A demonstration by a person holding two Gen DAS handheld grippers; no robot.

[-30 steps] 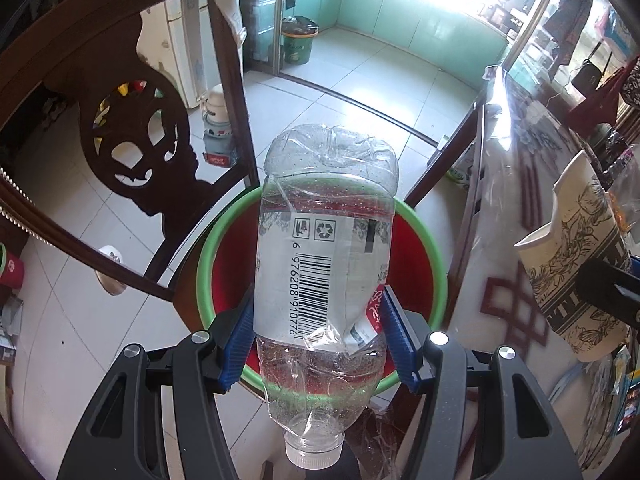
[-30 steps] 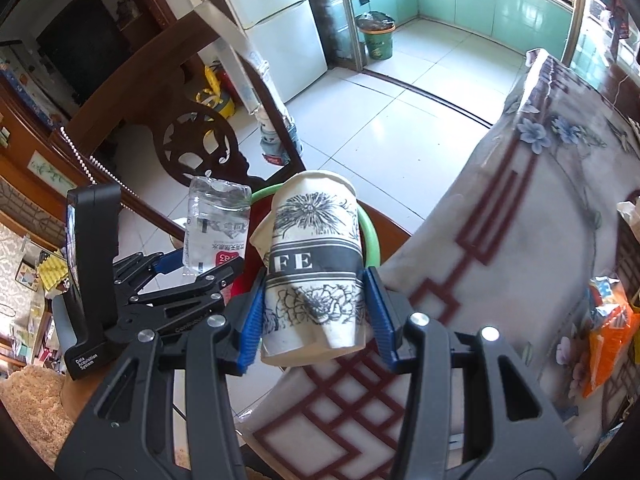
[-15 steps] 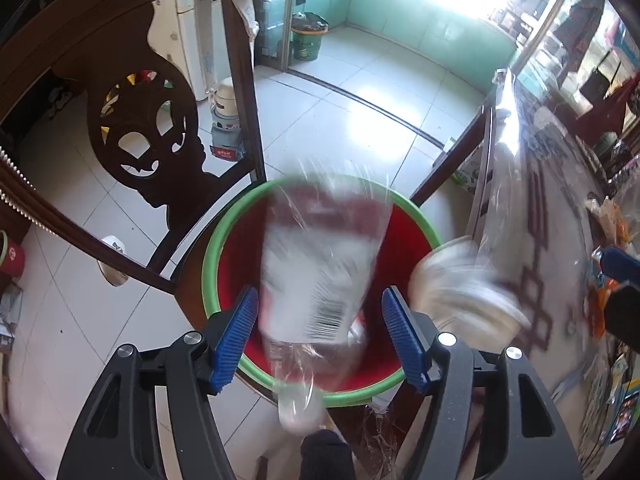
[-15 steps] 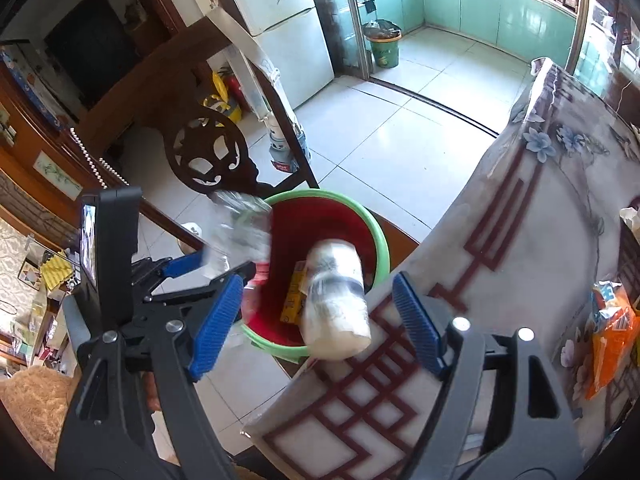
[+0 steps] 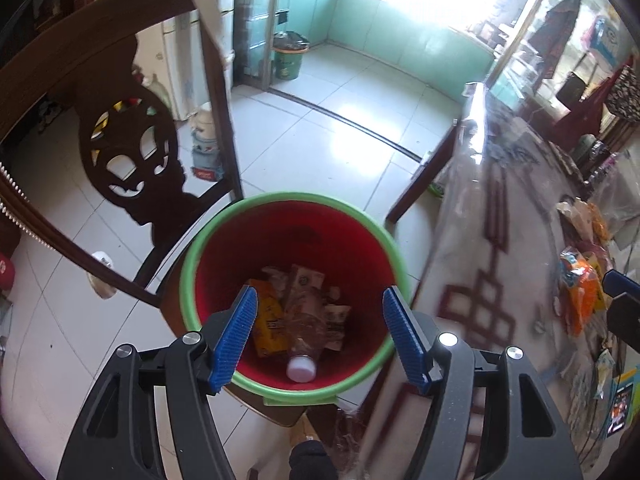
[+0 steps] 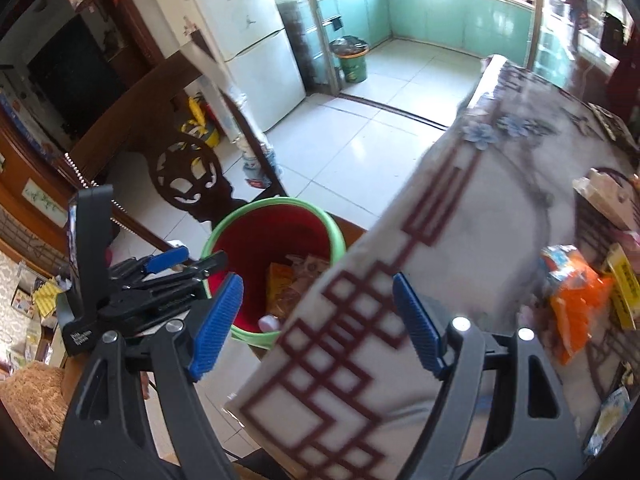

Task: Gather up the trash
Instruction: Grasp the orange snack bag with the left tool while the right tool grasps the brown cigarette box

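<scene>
A red bin with a green rim [image 5: 280, 197] stands on a wooden chair seat beside the table; it also shows in the right wrist view [image 6: 276, 201]. Inside lie a clear plastic bottle with a white cap [image 5: 301, 368], a yellow packet [image 5: 269, 320] and paper scraps. My left gripper [image 5: 318, 334] is open and empty just above the bin's near rim. My right gripper [image 6: 316, 322] is open and empty over the table's edge, right of the bin. An orange snack bag [image 6: 576, 300] lies on the table; it also shows in the left wrist view [image 5: 582, 284].
The table has a patterned cloth [image 6: 460, 240] under clear plastic. A carved wooden chair back [image 5: 132, 152] rises left of the bin. More packets [image 6: 624, 288] lie at the table's right. A white fridge [image 6: 256, 40] and a green bucket [image 5: 286, 62] stand on the tiled floor beyond.
Both grippers opened. The bottle fell from my left gripper and the paper cup from my right into the bin. Both grippers have since pulled back a little.
</scene>
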